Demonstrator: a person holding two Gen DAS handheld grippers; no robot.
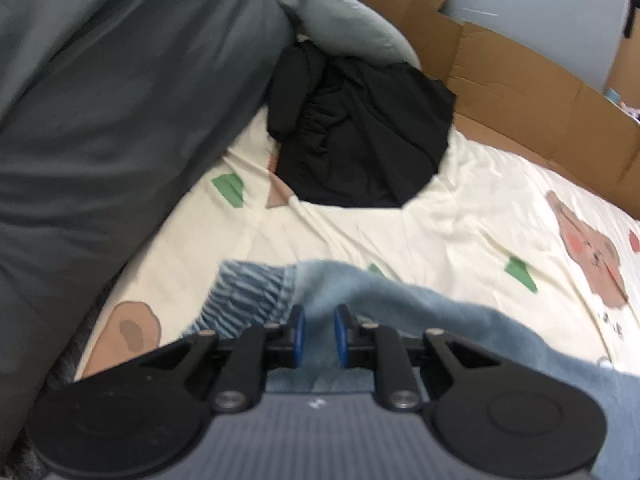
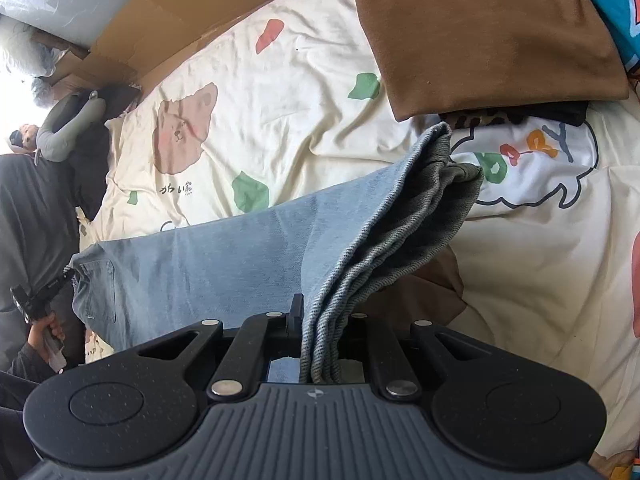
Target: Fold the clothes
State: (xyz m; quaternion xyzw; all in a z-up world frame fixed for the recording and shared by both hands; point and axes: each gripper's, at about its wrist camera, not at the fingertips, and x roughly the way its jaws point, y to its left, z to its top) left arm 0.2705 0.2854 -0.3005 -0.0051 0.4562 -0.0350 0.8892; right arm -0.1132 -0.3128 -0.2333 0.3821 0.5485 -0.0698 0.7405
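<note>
Jeans (image 2: 224, 248) pinched by both hand-held grippers, left (image 1: 320, 330), right (image 2: 320, 320), black garment (image 1: 360, 128) beyond, brown cloth (image 2: 480, 32) near.

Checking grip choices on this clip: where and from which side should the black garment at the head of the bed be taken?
Probably the black garment's near edge, which lies flat on the cream bedsheet. Come from the open sheet side, claw low: the grey cushion crowds one side, cardboard walls the other.

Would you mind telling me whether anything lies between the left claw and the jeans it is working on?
Nothing visible does: the left claw already has the light blue jeans between its blue pads, beside the elastic waistband. The black garment lies farther up the bedsheet, well clear.
</note>
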